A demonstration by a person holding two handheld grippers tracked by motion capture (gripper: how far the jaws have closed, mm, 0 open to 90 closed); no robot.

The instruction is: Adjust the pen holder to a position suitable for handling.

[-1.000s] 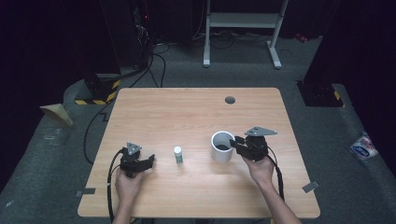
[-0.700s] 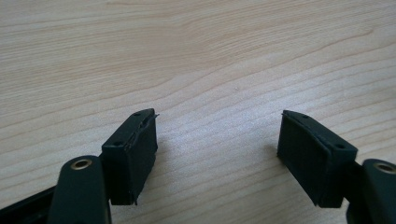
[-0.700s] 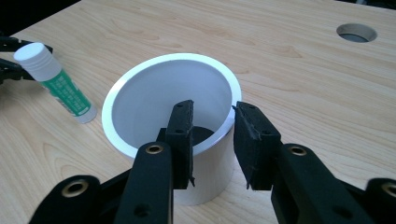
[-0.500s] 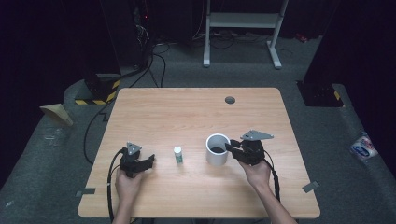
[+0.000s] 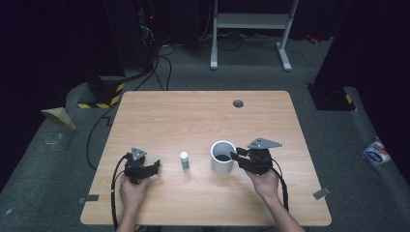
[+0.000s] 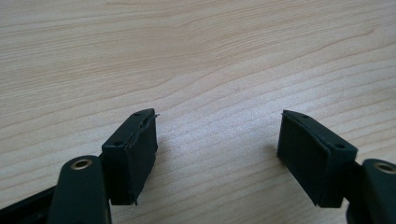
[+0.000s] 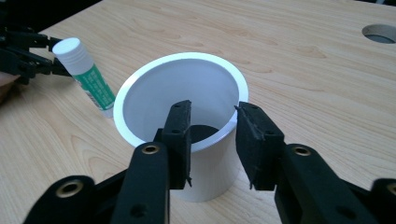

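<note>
Right tongs (image 7: pixel 212 140) straddle the near rim of the white cylindrical plastic cup (image 5: pixel 223 157), which stands upright mid-bench; the jaws have just been opening, one inside the wall, one outside, pads looking just off it. Left tongs (image 6: pixel 217 154) rest wide apart on the light wooden bench (image 5: pixel 203 116), holding nothing. Risk: a retreating pad catches the rim and tips the cup onto the green-labelled white-capped glue stick (image 5: pixel 184 160) nearby.

Black two-jaw tool (image 7: pixel 212 140), brass-ringed screw holes
</note>
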